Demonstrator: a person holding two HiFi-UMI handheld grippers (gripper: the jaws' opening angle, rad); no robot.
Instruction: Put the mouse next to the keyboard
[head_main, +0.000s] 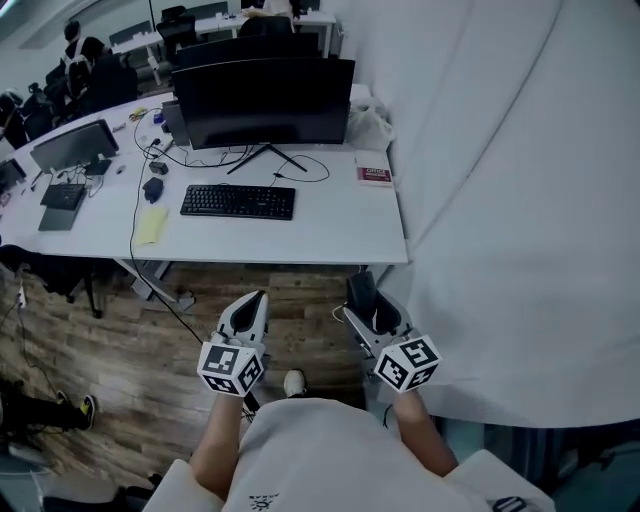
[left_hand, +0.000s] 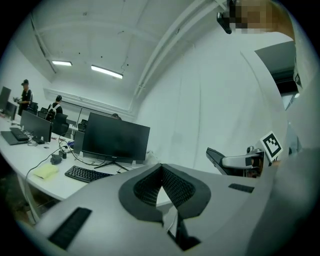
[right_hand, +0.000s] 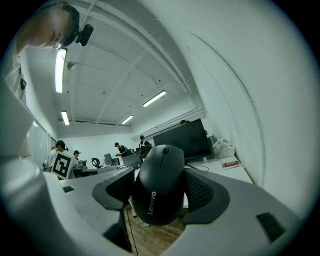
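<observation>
I see the white table (head_main: 340, 235) ahead of me, carrying a dark monitor (head_main: 262, 100) with a black keyboard (head_main: 238, 201) in front of it. I hold both tools low over the wooden floor (head_main: 150, 340), short of the table's near edge. My left tool (left_hand: 161, 174) has its jaws pressed together with nothing in them. My right tool (head_main: 368, 300) is clamped on the black mouse (right_hand: 159, 182), well apart from the keyboard.

Keyboard (head_main: 238, 201) before monitor (head_main: 262, 102); book (head_main: 375, 175), perhaps, rightward
</observation>
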